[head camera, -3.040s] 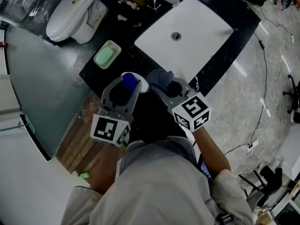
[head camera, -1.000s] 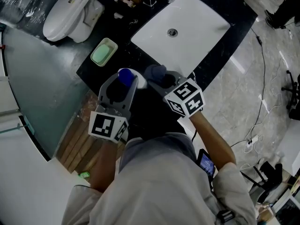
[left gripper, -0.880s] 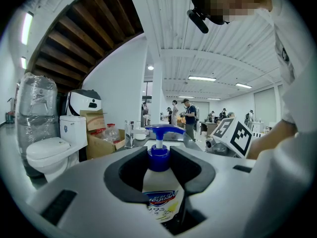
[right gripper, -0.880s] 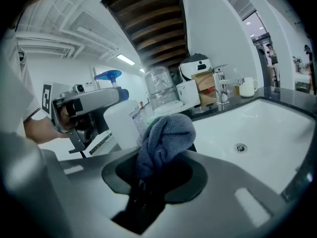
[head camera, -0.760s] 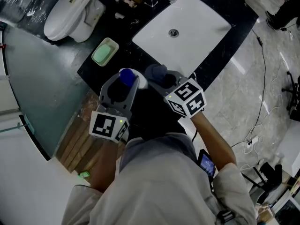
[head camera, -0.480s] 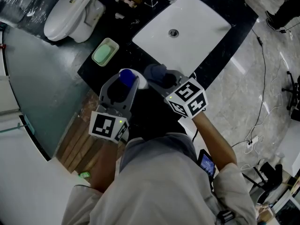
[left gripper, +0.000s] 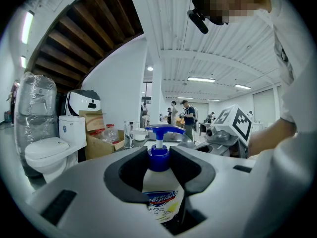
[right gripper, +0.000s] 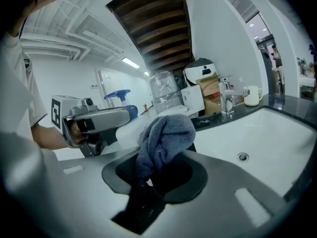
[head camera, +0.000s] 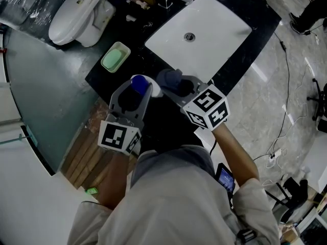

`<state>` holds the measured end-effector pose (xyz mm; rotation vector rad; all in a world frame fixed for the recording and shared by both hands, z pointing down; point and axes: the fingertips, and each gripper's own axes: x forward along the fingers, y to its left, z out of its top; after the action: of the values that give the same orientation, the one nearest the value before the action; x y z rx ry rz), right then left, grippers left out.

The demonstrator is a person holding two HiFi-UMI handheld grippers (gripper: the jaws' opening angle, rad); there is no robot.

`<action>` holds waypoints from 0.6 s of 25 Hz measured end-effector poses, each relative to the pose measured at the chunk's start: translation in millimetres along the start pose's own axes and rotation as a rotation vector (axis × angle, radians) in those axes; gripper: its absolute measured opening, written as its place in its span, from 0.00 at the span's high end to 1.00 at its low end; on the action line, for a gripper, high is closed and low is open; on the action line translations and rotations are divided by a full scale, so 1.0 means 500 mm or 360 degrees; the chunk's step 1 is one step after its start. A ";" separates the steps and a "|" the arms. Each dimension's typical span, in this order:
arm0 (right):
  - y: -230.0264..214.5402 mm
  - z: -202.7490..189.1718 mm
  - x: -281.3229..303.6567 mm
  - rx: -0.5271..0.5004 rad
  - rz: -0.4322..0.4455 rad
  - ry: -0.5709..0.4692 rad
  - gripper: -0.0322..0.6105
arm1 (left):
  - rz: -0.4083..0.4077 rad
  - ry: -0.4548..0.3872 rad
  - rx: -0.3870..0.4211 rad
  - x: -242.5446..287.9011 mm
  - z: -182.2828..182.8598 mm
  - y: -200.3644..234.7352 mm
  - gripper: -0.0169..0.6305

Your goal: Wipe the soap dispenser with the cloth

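Head view shows little change: the left gripper (head camera: pixel 137 89) keeps its jaws clamped on the soap dispenser (head camera: pixel 139 83) at the counter (head camera: pixel 148 60) edge. The right gripper (head camera: pixel 178 84), jaws pinching the cloth (head camera: pixel 168 78), has edged back slightly. The cloth sits just beside the dispenser, so wiping seems under way.

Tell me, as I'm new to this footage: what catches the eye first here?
A blue-pumped dispenser sits clamped in the jaws of the left gripper, over the near edge of the black counter. Close beside it, the right gripper holds a bunched grey-blue cloth in its jaws. Behind both lies a big white sink set in the counter.
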<state>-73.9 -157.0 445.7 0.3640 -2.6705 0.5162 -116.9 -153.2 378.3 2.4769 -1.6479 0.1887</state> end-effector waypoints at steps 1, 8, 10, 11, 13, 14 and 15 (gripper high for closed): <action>0.001 0.003 -0.001 0.0001 0.0003 -0.0005 0.79 | 0.0000 -0.0001 0.0000 0.000 0.000 0.000 0.76; 0.007 0.024 -0.011 0.0015 0.0026 -0.0048 0.79 | -0.0005 -0.0003 0.0000 0.001 -0.002 0.001 0.76; 0.010 0.031 -0.015 0.0004 0.0028 -0.0057 0.79 | -0.0007 -0.0002 0.0001 0.001 -0.002 0.000 0.76; 0.012 0.034 -0.018 -0.0005 0.0028 -0.0061 0.79 | -0.0007 -0.0002 0.0001 0.000 -0.002 0.000 0.76; 0.016 0.043 -0.023 -0.0021 0.0028 -0.0071 0.79 | -0.0008 -0.0003 0.0002 0.000 -0.001 0.000 0.76; 0.018 0.047 -0.026 -0.0027 0.0029 -0.0078 0.79 | -0.0009 -0.0004 0.0002 0.000 -0.001 0.000 0.76; 0.019 0.052 -0.028 -0.0032 0.0030 -0.0087 0.79 | -0.0009 -0.0005 0.0003 0.001 -0.001 0.000 0.76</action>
<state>-72.9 -156.3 414.5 0.3521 -2.7323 0.4911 -116.8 -153.5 378.7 2.4840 -1.6421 0.1859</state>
